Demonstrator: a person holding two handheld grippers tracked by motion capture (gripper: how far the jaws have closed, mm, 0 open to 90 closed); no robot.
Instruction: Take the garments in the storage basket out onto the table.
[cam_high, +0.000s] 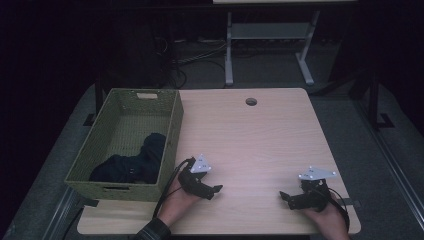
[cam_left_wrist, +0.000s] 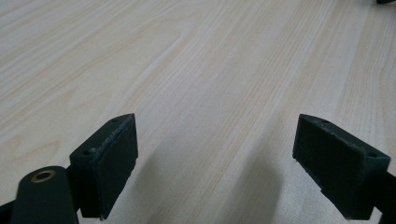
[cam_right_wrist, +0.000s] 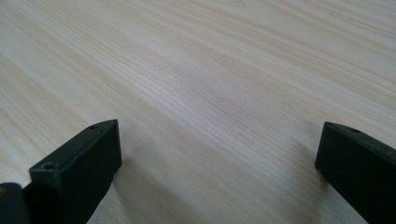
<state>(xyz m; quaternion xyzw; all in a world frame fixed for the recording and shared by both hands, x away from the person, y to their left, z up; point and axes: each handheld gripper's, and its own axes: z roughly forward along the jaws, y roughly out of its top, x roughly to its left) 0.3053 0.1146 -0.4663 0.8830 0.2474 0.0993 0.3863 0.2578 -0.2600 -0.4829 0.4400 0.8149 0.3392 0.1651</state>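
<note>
A green woven basket (cam_high: 172, 131) stands on the left of the light wooden table (cam_high: 255, 140), with dark cloth (cam_high: 134, 161) lying in its near end. My left gripper (cam_high: 216, 191) rests low over the table just right of the basket's near corner, held by a hand. In the left gripper view it (cam_left_wrist: 215, 161) is open, bare wood between the jaws. My right gripper (cam_high: 284, 197) sits near the table's front right, jaws pointing left. The right gripper view shows it (cam_right_wrist: 219, 172) open over bare wood too.
A round cable hole (cam_high: 251, 102) lies near the table's far edge. Beyond the table a white desk frame (cam_high: 229, 55) and cables (cam_high: 195, 60) stand on the dark floor. Each gripper trails a black cable toward the front edge.
</note>
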